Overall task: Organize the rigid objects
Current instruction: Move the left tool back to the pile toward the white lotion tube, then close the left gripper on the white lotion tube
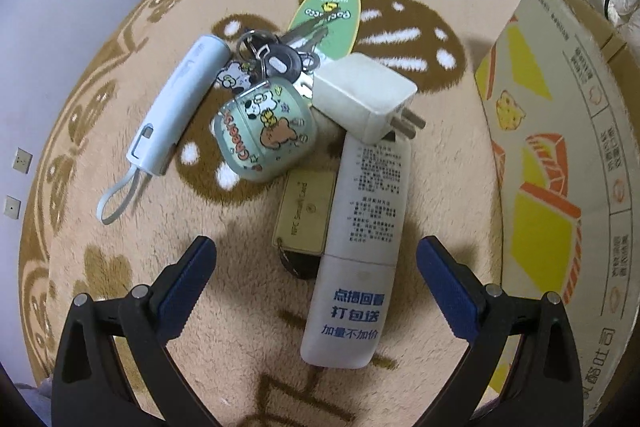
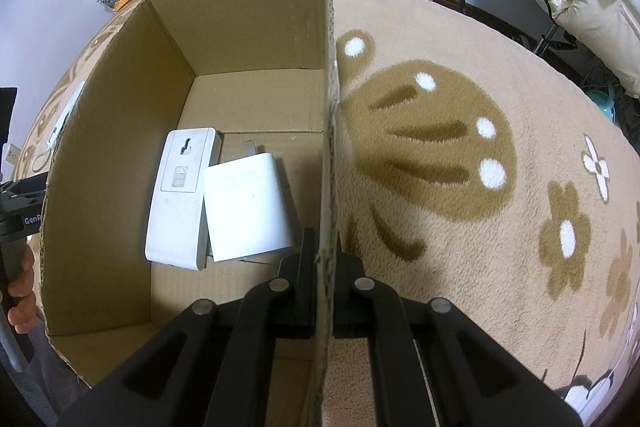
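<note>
Left wrist view: left gripper (image 1: 316,255), jaws spread wide, empty, above a white printed plastic tube (image 1: 360,235) lying on the beige patterned rug (image 1: 440,167), beside a white plug charger (image 1: 362,95). Right wrist view: right gripper (image 2: 325,259) clamped on the brown cardboard box wall (image 2: 327,147); a flat white charger block (image 2: 246,203) lies inside.

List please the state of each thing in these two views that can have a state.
Left tongs: open, empty, above the pile.
Right tongs: shut on the cardboard box wall.
Cardboard box: open on top, holding two white items.
White charger: prongs out, resting on the pile.
Earbud case: closed.
</note>
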The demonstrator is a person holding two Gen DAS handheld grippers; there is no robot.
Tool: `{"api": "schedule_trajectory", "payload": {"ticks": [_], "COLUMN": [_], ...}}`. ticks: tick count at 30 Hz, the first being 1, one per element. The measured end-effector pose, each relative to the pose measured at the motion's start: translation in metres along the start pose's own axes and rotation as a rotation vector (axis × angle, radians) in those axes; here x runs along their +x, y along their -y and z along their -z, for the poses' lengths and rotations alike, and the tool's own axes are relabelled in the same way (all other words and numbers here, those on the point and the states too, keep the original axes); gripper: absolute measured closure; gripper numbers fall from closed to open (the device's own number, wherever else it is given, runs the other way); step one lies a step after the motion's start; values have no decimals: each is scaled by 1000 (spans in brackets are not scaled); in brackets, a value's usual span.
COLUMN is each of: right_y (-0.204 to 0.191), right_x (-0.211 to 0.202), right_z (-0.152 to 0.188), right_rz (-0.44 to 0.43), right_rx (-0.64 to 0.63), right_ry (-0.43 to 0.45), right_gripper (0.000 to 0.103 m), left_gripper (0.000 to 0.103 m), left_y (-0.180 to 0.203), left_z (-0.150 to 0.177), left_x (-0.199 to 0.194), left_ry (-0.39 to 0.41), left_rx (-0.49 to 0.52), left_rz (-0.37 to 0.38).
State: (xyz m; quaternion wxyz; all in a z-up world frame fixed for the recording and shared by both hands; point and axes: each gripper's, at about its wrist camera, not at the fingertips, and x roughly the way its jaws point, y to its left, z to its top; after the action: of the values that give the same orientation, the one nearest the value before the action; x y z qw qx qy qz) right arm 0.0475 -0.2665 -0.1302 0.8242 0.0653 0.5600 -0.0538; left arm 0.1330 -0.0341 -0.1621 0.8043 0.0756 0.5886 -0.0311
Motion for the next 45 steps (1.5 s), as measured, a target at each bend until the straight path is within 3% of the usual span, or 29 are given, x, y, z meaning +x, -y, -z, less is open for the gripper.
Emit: {"api": "schedule_trajectory", "payload": {"ticks": [4, 11, 16, 25, 45], "right_y": [0, 0, -1, -4, -3], "right_x": [0, 0, 1, 5, 4], "right_z": [0, 0, 2, 6, 5], "right_rz": [0, 0, 2, 4, 3], "right_rx": [0, 0, -1, -3, -2], "right_ry": [0, 0, -2, -8, -9], "right_gripper": [97, 97, 97, 97, 97], "left_gripper": [23, 37, 59, 61, 61], "left_y": [7, 8, 10, 24, 24], "left_z": [4, 10, 12, 15, 6], "left_x": [6, 13, 11, 6, 20], "left_ry": [-56, -154, -159, -149, -47], "left_rx": [34, 11, 11, 67, 0], "left_rz": [0, 51, 91, 64, 41]}}
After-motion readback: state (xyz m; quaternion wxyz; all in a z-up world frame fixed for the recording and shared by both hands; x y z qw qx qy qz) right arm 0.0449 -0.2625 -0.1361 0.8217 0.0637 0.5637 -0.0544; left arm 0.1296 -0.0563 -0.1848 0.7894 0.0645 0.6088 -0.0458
